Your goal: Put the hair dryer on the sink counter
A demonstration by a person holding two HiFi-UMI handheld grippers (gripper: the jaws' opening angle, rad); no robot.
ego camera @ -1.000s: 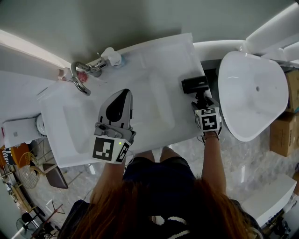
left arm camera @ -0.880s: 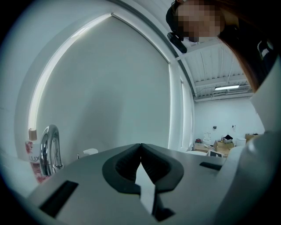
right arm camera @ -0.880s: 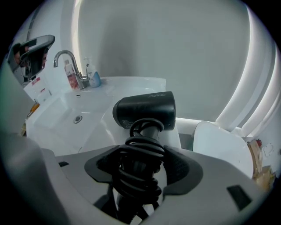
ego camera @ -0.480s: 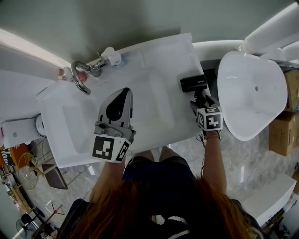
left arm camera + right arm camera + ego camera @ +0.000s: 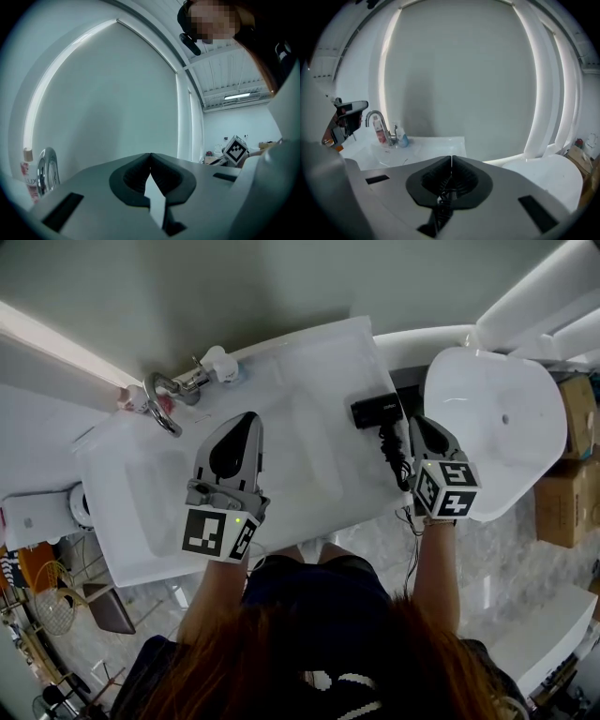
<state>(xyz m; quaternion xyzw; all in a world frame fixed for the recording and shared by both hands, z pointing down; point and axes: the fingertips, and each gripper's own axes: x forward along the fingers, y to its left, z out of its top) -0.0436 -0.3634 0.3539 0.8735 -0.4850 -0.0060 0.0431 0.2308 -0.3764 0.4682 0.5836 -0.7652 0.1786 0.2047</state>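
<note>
The black hair dryer lies on the right end of the white sink counter. Its coiled cord trails toward me over the counter's edge. My right gripper hangs just right of the dryer, apart from it, over the gap beside the bathtub. Its jaws are closing; in the right gripper view the tips meet with nothing between them, and the coiled cord shows below them. My left gripper hovers over the sink basin, shut and empty, its tips touching.
A chrome faucet and a small bottle stand at the counter's back left. A white bathtub sits close on the right, with a cardboard box beyond it. A white bin stands left of the counter.
My right gripper has drawn back to the right, off the hair dryer's handle, and its jaws have come together. The dryer stays on the counter. The left gripper has barely moved.
</note>
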